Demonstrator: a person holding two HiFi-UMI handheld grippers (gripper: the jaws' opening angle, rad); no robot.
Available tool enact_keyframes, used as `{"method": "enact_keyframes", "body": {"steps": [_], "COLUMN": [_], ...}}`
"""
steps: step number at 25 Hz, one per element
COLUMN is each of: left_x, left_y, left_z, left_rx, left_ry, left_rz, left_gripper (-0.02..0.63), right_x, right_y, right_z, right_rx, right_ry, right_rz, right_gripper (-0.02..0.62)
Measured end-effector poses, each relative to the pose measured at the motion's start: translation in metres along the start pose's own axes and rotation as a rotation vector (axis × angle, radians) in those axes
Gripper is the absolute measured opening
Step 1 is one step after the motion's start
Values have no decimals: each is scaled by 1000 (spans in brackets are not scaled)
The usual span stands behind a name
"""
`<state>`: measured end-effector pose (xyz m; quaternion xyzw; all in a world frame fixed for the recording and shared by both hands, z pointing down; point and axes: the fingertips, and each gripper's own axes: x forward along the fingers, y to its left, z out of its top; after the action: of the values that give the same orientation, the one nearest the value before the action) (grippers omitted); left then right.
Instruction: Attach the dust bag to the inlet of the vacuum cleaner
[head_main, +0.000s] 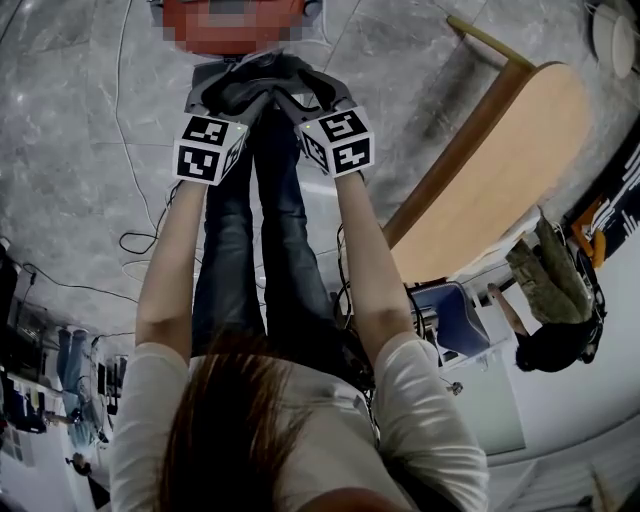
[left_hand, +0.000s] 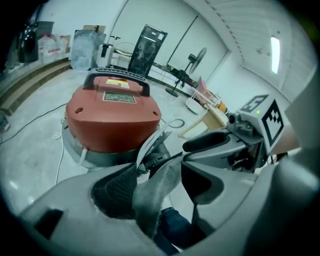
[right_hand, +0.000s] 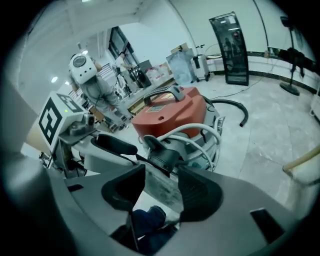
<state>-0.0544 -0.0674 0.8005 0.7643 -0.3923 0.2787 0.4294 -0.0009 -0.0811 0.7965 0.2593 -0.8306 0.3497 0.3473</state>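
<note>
dust bag (left_hand: 155, 200) between jaws | vacuum cleaner (left_hand: 112, 117) just beyond | table (head_main: 500, 170) right

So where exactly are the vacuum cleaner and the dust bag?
vacuum cleaner (left_hand: 112, 117), left gripper view, on its red lid.
dust bag (left_hand: 152, 195), left gripper view, on the grey cloth fold.

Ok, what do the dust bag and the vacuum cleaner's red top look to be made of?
Dust bag: grey cloth or felt, matte; it folds limply and its surface looks fuzzy. Red top: probably moulded plastic, smooth, with a soft sheen and rounded edges. Band under it: likely bare metal, grey and faintly reflective, though painted plastic is possible.
</note>
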Motion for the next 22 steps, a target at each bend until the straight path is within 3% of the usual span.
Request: {"method": "enact_keyframes", "body": {"steps": [6,16,20,22], "left_x": [-13,-38,-55,-62], "left_y": [-5,-21,-28,-30], "left_z": [11,39,57,65], "left_rx": [-42,-114,-98,-92], "left_ry": [-79,-223,-290,-320], "left_rz": [21,57,82,89], "left_gripper": [279,272,127,88], "right_x": [-15,-39,-53,-58], "right_y": [-9,-2,-3,-4], "right_z": [10,40,49,53], "right_rx": [143,156,144,132], "right_ry": [-131,-251,-277,-284], "right_rz": [-60,-117,-137,-143], "right_gripper": [159,33,9,5]}}
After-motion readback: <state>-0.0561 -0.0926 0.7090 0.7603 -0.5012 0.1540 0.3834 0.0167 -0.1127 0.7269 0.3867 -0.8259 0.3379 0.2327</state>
